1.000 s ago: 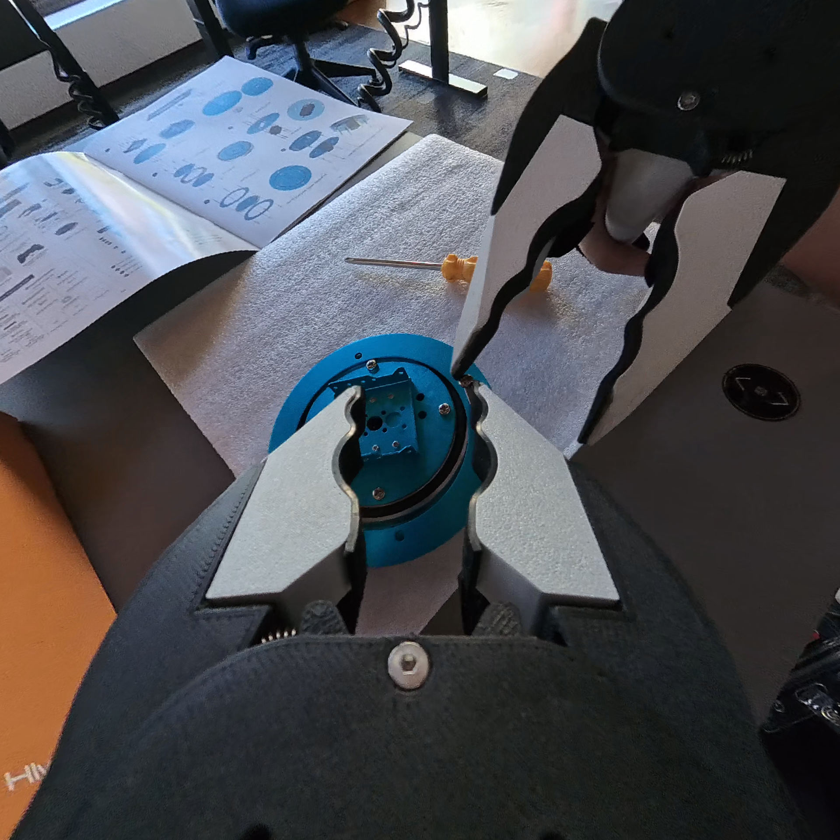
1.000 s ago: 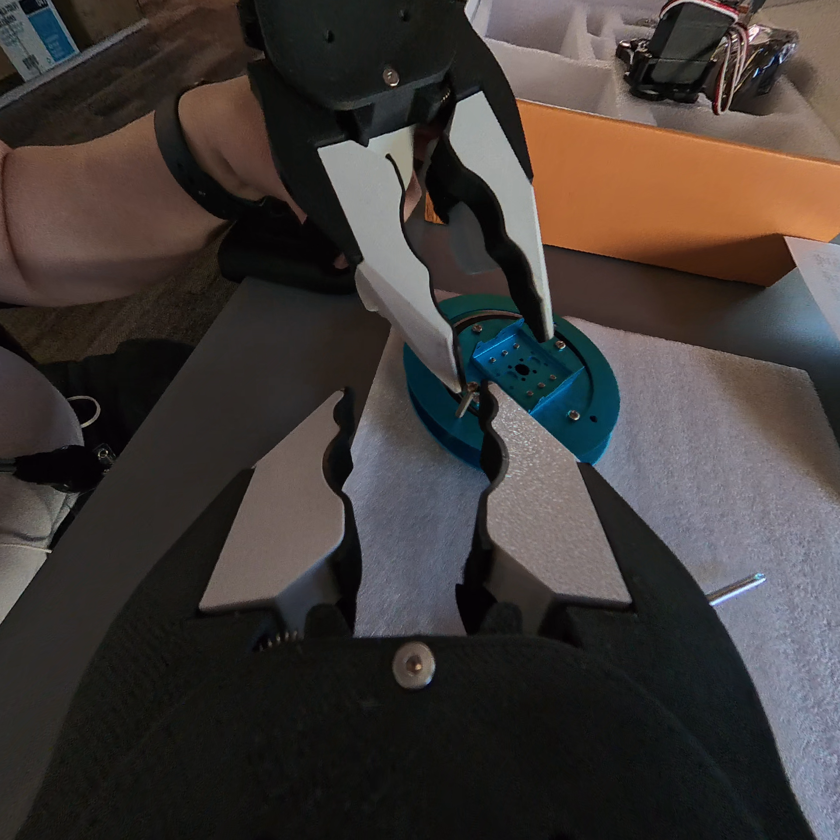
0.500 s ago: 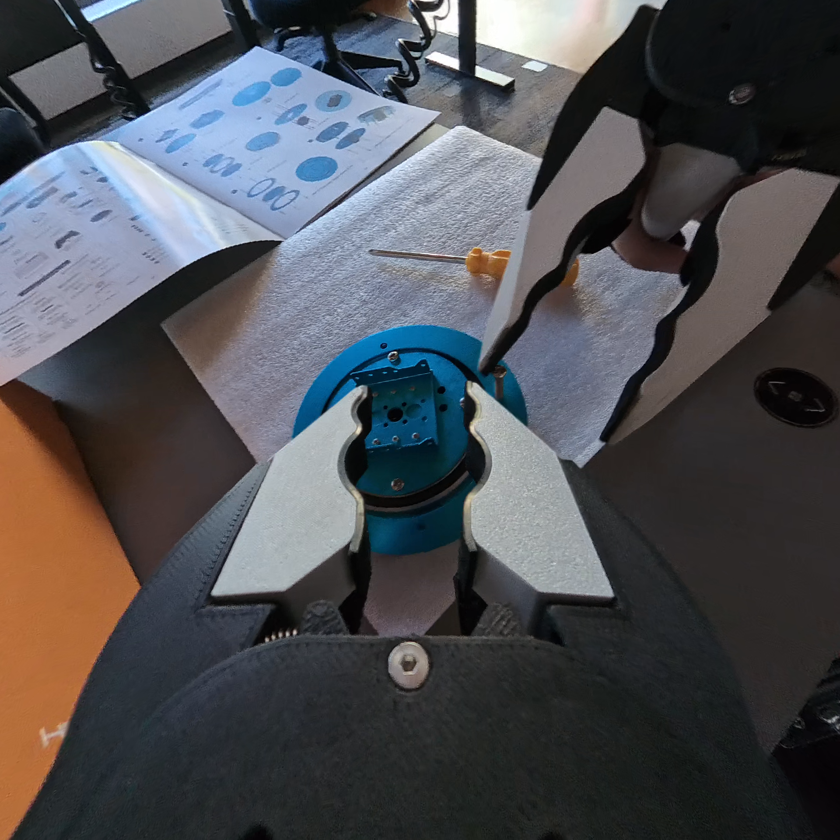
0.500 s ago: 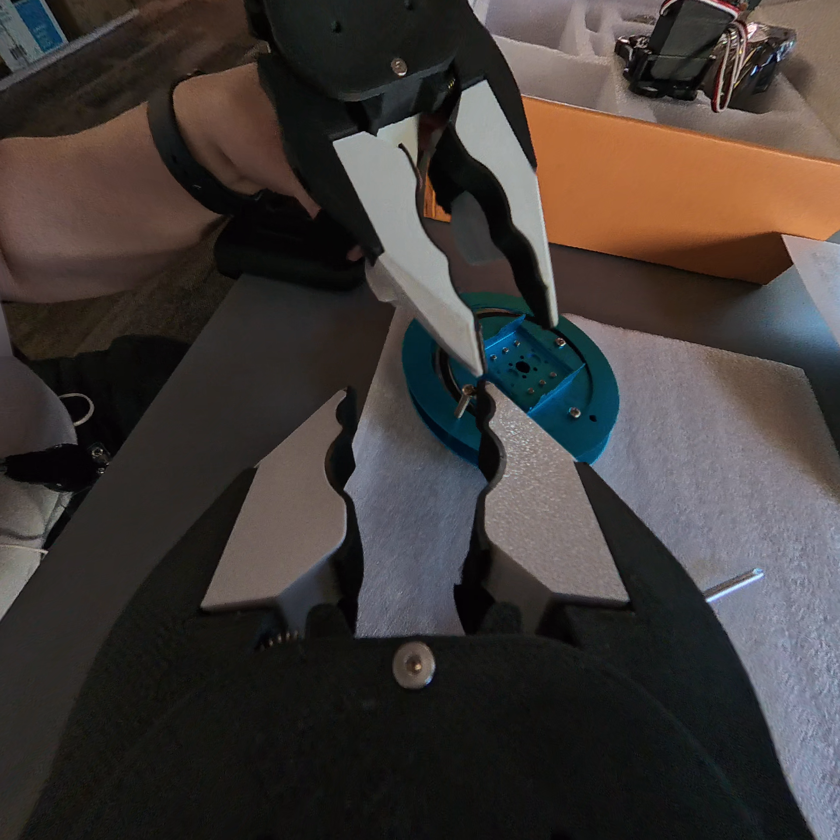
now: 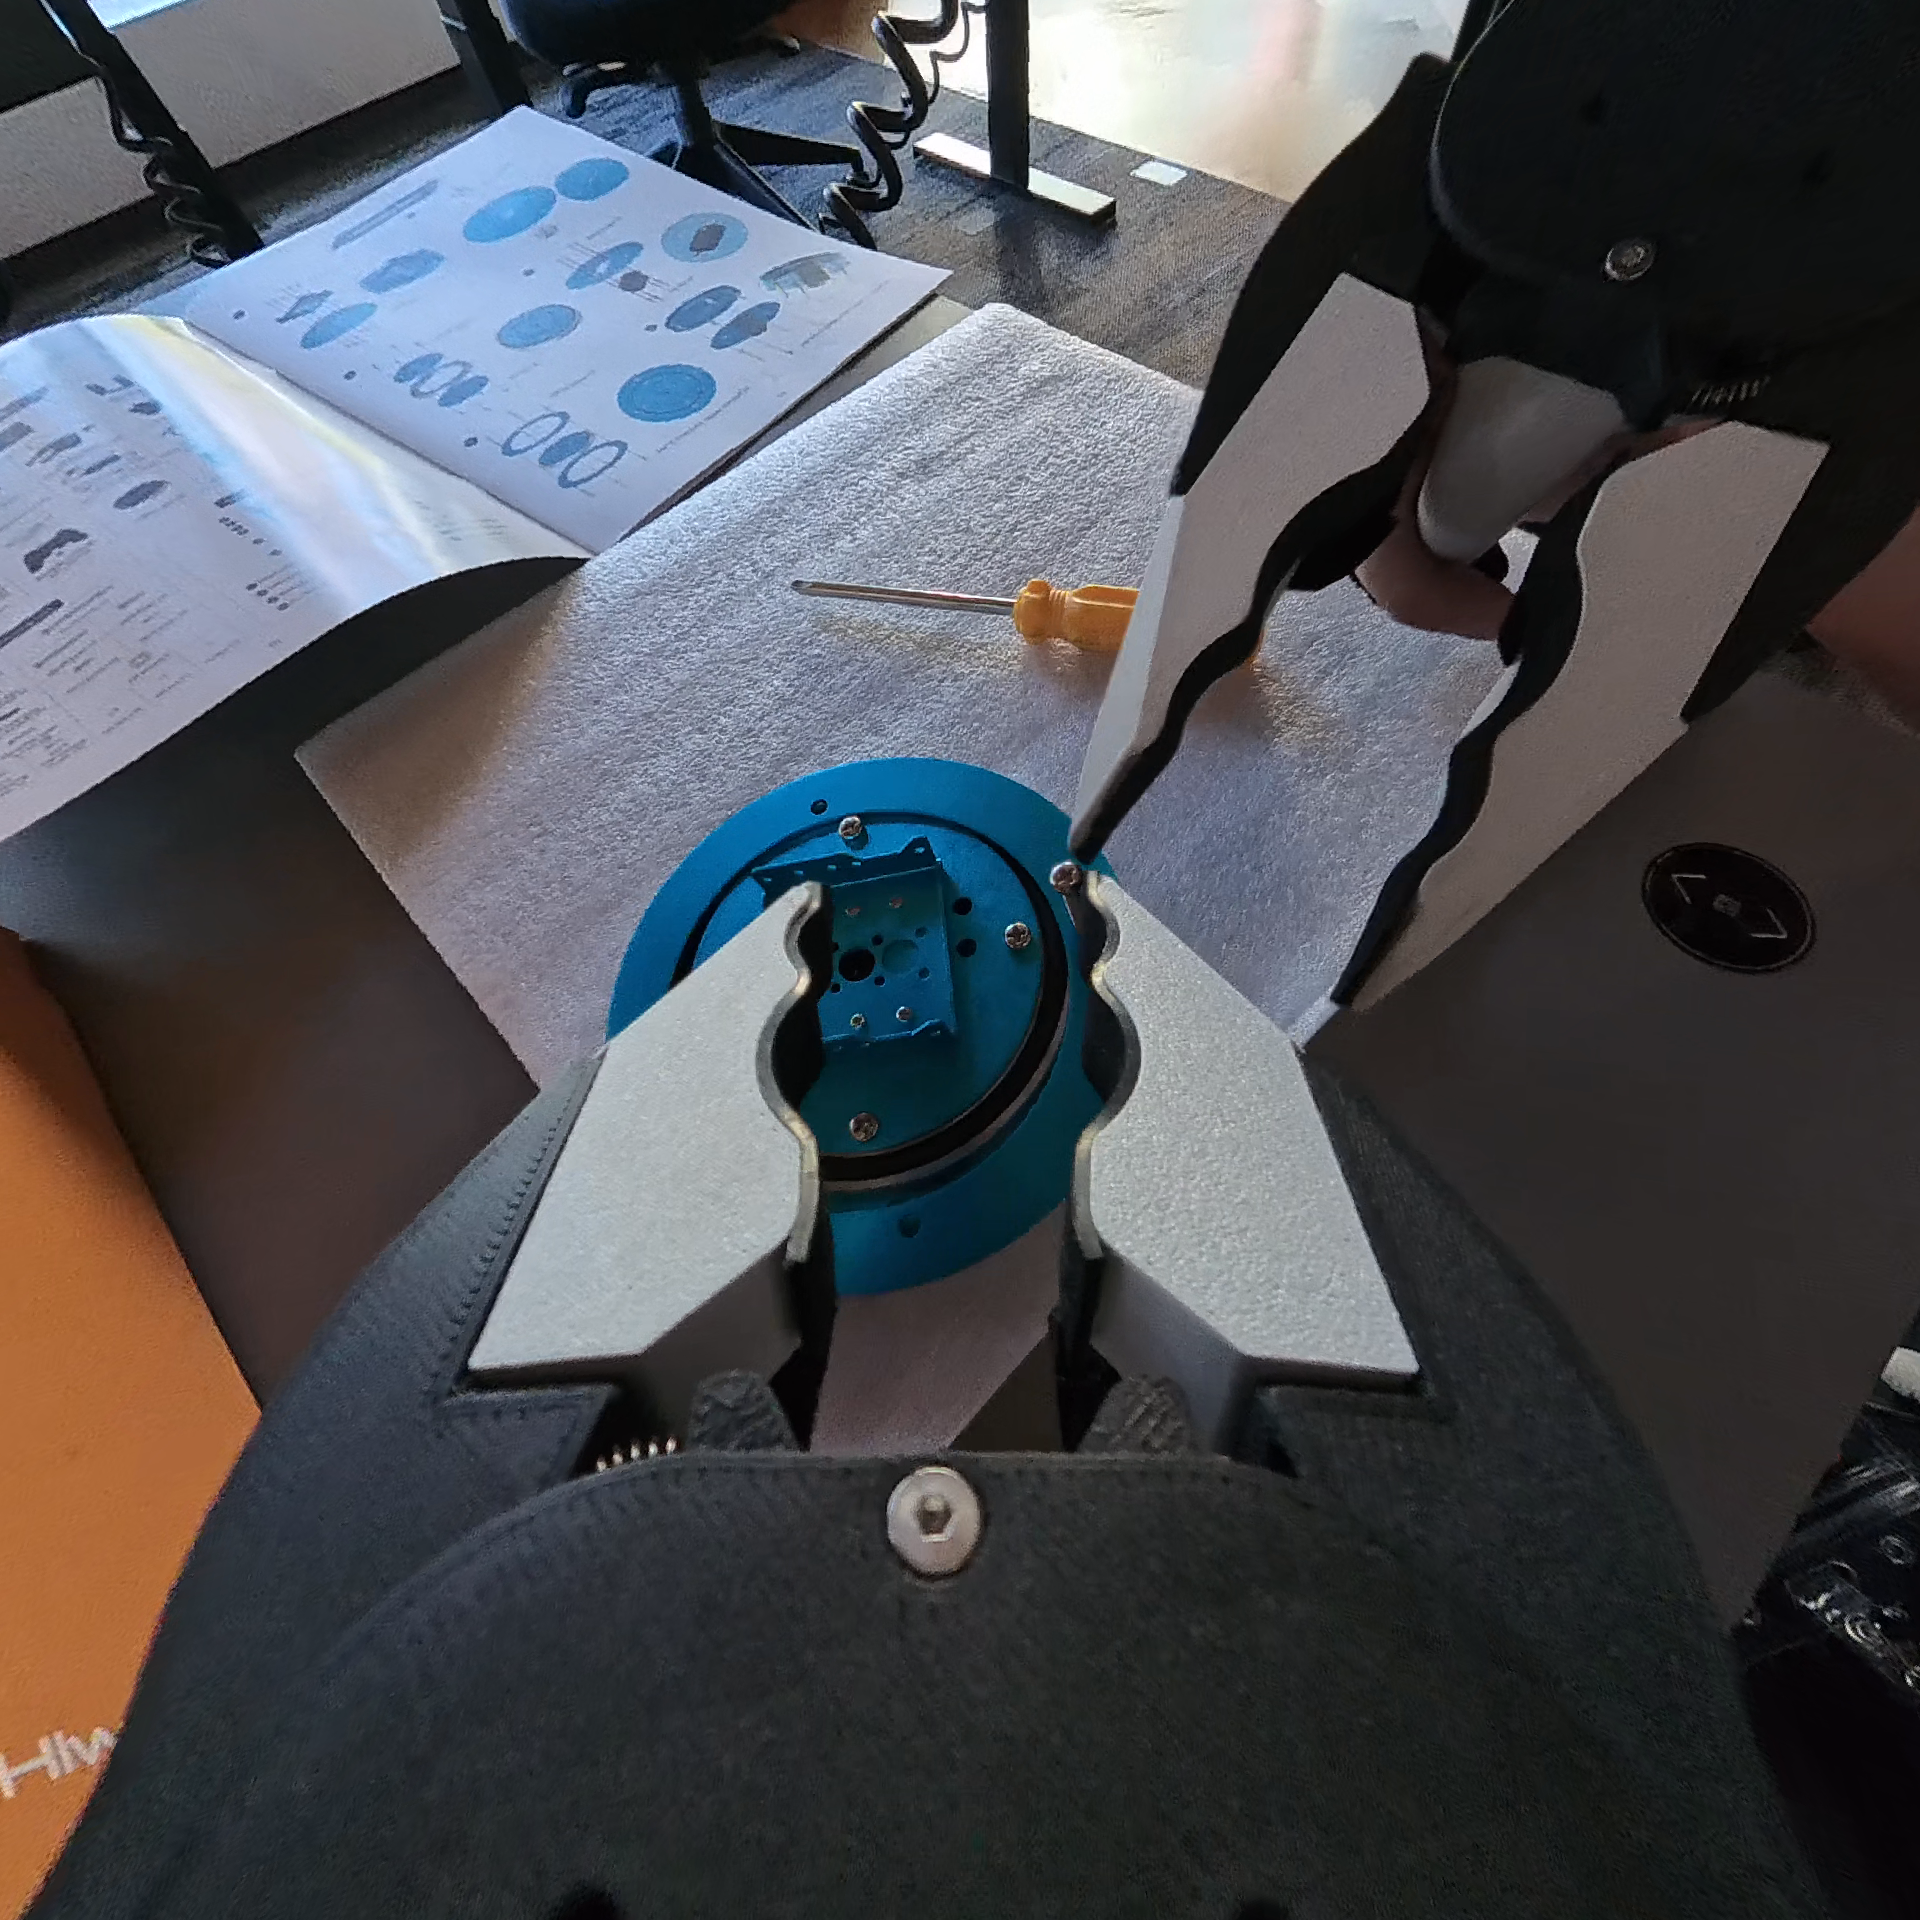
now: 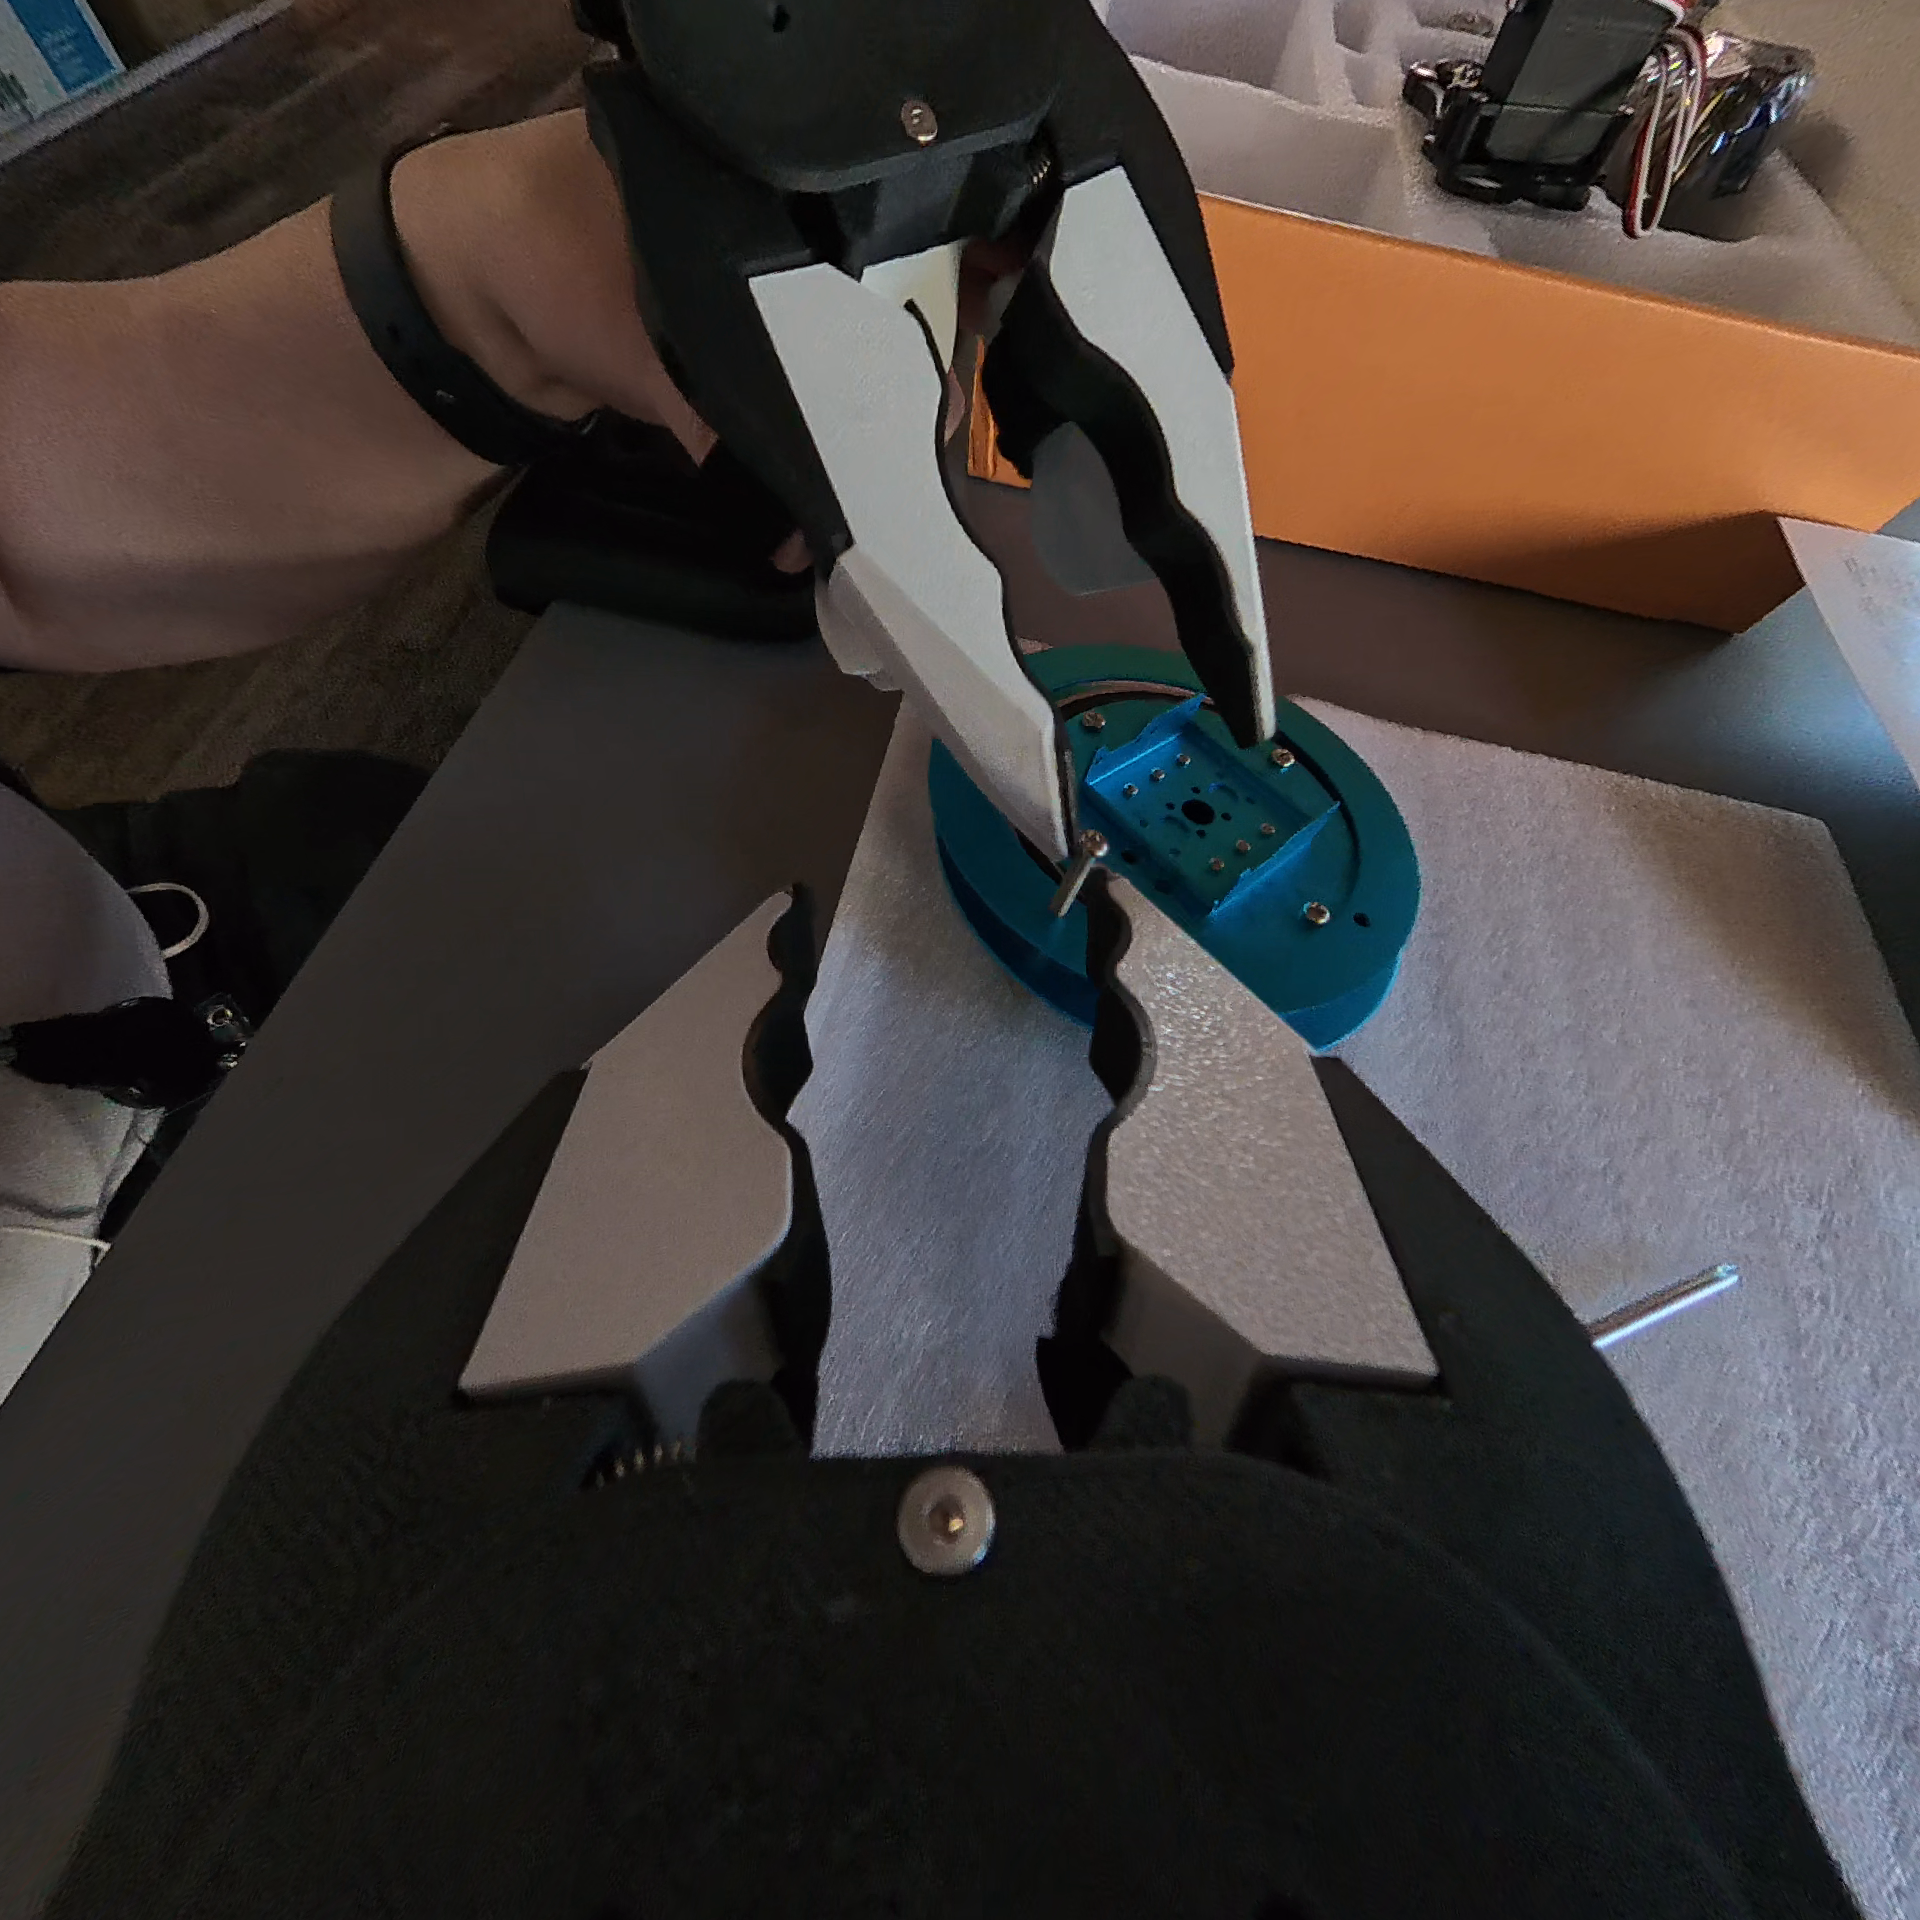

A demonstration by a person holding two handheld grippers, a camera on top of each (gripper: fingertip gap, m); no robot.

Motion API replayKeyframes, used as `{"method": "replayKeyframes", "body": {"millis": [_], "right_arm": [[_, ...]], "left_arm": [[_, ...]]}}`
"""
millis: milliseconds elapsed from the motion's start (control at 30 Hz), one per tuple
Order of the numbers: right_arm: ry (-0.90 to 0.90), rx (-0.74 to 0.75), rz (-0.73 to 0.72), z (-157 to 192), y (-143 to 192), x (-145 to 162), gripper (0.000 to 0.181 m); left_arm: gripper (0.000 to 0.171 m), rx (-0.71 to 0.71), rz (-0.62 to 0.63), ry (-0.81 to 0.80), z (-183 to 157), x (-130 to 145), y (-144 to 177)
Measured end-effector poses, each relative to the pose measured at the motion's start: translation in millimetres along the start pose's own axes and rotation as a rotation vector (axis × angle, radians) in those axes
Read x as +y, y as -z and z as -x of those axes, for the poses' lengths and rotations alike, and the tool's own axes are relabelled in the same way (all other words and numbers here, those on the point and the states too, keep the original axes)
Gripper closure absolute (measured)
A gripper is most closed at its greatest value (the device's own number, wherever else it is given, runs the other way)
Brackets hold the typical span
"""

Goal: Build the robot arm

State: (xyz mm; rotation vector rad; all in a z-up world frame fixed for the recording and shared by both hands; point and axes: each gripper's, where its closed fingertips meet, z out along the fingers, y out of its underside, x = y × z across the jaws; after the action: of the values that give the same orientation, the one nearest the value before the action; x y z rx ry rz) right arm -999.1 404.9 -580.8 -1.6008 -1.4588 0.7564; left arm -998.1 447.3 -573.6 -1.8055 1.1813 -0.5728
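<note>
My landmark is the blue disc (image 5: 862, 1049), a round metal part lying flat on the white foam mat (image 5: 644, 665). A small blue bracket (image 5: 883, 966) with drilled holes sits in the disc's middle, inside a dark ring, with silver screw heads spaced around it.

I have my left gripper (image 5: 951, 909) spread open over the disc, straddling the bracket; one fingertip stands by the bracket, the other at the disc's rim. A loose screw (image 5: 1065, 881) stands tilted at that rim, its head up, right against the tip of the left gripper's finger. From the right wrist view the screw (image 6: 1075, 871) leans between that finger and the inner fingertip of my right gripper (image 6: 951, 904); I cannot tell whether either tip actually presses on it.

My right gripper is open too, holding nothing between its fingers. One fingertip is beside the screw at the disc's rim, and the other is off the disc, over the mat's edge by the grey table (image 5: 1621, 1143).

Beyond the disc, on the mat, lies a screwdriver (image 5: 977, 601) with a yellow handle, partly hidden by the right gripper. An open booklet (image 5: 436, 343) with blue diagrams lies past the mat's far corner. An orange box (image 6: 1538, 416) stands on the other side of the disc from the screwdriver.
</note>
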Motion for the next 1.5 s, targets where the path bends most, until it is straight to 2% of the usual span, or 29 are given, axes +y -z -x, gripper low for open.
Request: {"method": "replayKeyframes", "body": {"millis": [267, 367, 533, 633, 733, 833, 1067, 1233, 1500], "right_arm": [[0.047, 0.018, -0.004, -9, 0, -7, 0.131], [0.139, -0.038, 0.059, -14, 6, -9, 0.152], [0.378, -0.243, 0.295, -19, 14, -23, 0.157], [0.469, -0.374, 0.487, -21, 11, -22, 0.162], [0.518, -0.436, 0.646, -27, 8, -16, 0.165], [0.554, -0.475, 0.717, -27, 5, -11, 0.167], [0.547, -0.504, 0.813, -27, -2, 2, 0.172], [0.510, -0.505, 0.826, -25, -3, 3, 0.176], [0.369, -0.366, 0.933, -27, 2, 5, 0.177]], "left_arm": [[0.134, 0.059, 0.005, -0.001, -8, 0, 9], [0.134, 0.032, 0.041, -0.014, -5, 8, 15], [0.136, -0.019, 0.085, -0.025, -2, 23, 34], [0.137, -0.056, 0.068, -0.005, 2, 24, 47], [0.136, -0.090, 0.064, 0.016, 5, 29, 61], [0.137, -0.126, 0.069, 0.029, 7, 37, 75], [0.137, -0.182, 0.062, 0.072, 16, 50, 101], [0.137, -0.193, 0.047, 0.073, 18, 47, 106], [0.137, -0.189, 0.051, 0.073, 16, 45, 102]]}}
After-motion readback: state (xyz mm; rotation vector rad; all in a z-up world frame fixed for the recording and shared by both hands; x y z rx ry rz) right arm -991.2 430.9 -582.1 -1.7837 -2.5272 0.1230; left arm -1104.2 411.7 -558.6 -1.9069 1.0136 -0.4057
